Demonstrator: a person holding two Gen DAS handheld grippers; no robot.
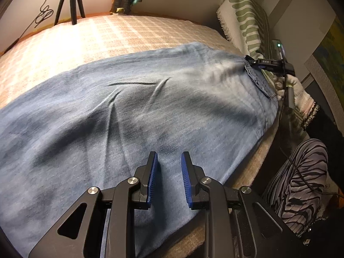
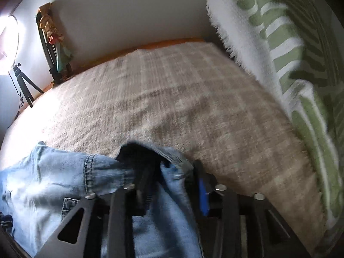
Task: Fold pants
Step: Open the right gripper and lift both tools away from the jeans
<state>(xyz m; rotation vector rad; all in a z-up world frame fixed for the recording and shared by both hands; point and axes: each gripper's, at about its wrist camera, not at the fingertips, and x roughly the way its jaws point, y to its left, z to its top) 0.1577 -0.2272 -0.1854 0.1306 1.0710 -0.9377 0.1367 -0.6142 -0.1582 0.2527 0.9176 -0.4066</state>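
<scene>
pants (image 1: 133, 116) lie on bed (image 1: 120, 32), right tongs (image 2: 172, 172) gripping waistband.

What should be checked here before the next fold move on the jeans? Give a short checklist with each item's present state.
1. Jeans lie spread on the bed cover: ok.
2. Left gripper open above the denim, gripping nothing: ok.
3. Right gripper has waistband fabric between its fingers: ok; firmness of the pinch, cannot tell (blurred).
4. Denim flat: not ok, creases at mid-panel.
5. Bare cover beyond the waistband to fold onto: ok.
</scene>
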